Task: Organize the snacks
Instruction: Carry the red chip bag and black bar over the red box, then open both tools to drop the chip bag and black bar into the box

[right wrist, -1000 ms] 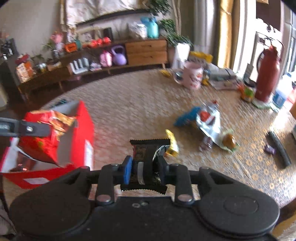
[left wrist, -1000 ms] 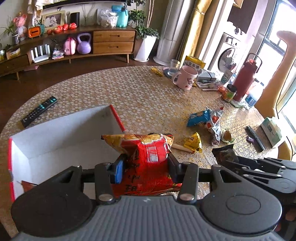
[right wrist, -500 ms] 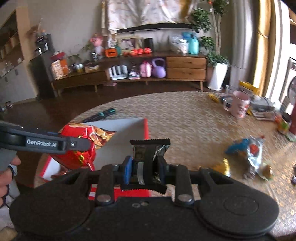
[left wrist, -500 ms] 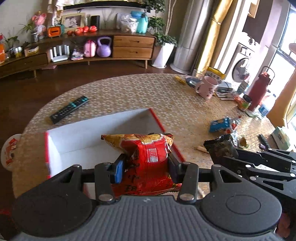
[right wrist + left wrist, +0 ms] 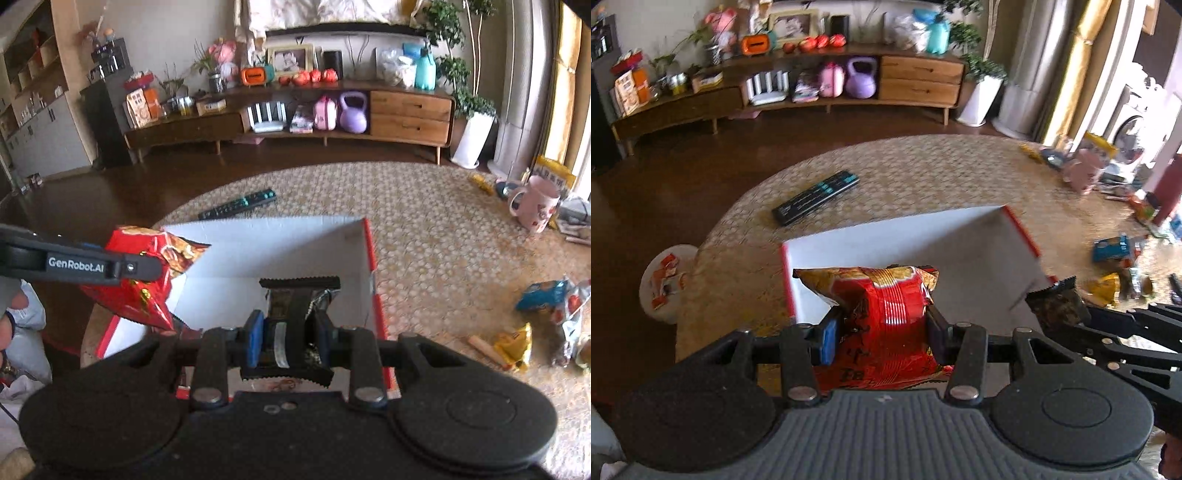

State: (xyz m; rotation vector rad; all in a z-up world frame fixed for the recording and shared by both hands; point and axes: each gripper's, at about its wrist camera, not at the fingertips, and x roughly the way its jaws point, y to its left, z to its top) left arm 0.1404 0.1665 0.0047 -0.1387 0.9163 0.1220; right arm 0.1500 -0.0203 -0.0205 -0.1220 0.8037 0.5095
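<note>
Here my left gripper (image 5: 881,334) has its fingers closed on a red chip bag (image 5: 886,314), pinched across the middle so the crumpled gold top sticks up above the pads. It hangs over the near left corner of the white box (image 5: 960,240) with red edges, which sits by the left edge of the counter (image 5: 923,170). My right gripper (image 5: 289,341) has its fingers clamped on a small dark snack packet (image 5: 295,291) with saw-toothed ends, held upright over the open box's near side; from the left camera that packet (image 5: 1054,301) shows just past the box's right wall. In the right camera the red bag (image 5: 147,273) pokes out beyond the left gripper's arm (image 5: 74,258), above the box's left wall. A black remote (image 5: 816,197) lies on the counter behind the box, near the far left edge. Other snacks stay scattered toward the right side of the counter: a blue packet (image 5: 543,293), a yellow one (image 5: 513,345) and a clear wrapper (image 5: 569,321) close together. A pink mug (image 5: 535,205) stands near the far right edge.
</note>
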